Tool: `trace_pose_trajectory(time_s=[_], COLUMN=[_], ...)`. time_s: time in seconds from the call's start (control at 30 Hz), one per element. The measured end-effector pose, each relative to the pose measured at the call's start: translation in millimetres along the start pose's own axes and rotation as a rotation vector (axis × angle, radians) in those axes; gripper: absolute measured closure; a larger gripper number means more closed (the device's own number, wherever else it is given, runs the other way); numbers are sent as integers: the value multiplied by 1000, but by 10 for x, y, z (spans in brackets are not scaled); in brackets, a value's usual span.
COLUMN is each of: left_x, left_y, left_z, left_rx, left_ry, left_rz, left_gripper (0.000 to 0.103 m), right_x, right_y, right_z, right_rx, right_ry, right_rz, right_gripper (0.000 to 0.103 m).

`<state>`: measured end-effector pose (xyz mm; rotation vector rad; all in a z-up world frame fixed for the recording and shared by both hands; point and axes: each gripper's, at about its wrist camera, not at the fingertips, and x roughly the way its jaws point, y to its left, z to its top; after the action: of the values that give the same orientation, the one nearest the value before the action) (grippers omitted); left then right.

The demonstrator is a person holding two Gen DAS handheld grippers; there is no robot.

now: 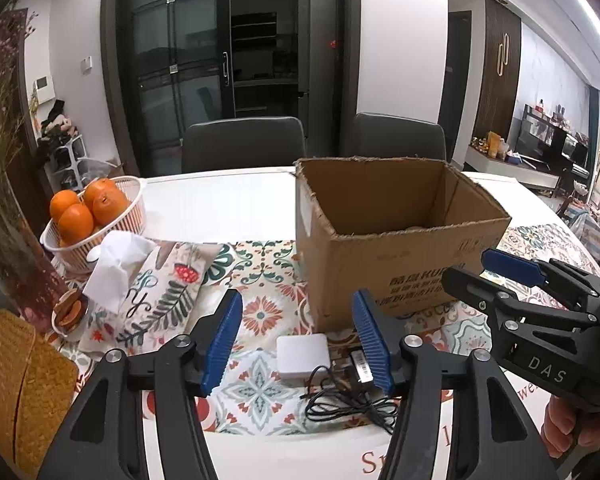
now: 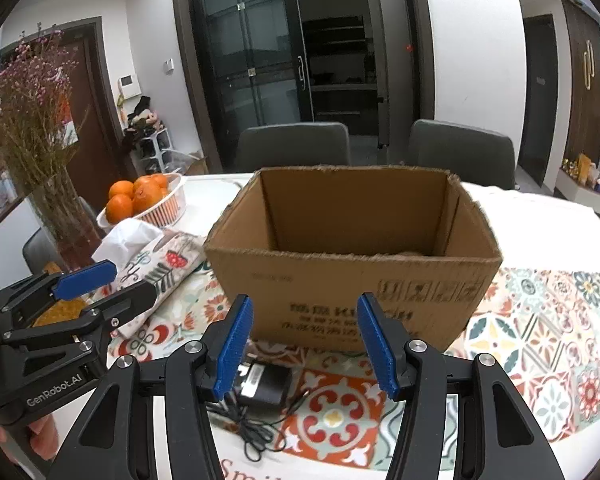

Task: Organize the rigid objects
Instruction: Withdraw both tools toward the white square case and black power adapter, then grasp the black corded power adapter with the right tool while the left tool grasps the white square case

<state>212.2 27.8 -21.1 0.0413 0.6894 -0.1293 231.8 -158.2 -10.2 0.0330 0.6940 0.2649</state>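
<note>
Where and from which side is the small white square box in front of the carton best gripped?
Across its two opposite flat side edges, coming from above: the white box lies flat and low on the tablecloth, its left side clear; the black adapter and cable crowd its right.

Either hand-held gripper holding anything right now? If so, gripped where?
Nothing held. The left hand-held gripper is open above the white box; the right hand-held gripper is open, with the black adapter below, untouched.
</note>
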Motion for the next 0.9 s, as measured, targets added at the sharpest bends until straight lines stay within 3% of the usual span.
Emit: trace_pose_trajectory(time_s=[0.9], left_x=[292], left_y=[374], left_z=[-528], left_rx=[-44], left_ry=[91], left_rz=[21], left_gripper=[36], right_x=[637], right_y=[337], right_z=[-640], right_rx=[53], right_ry=[205], right_rz=[67], right_gripper=[47])
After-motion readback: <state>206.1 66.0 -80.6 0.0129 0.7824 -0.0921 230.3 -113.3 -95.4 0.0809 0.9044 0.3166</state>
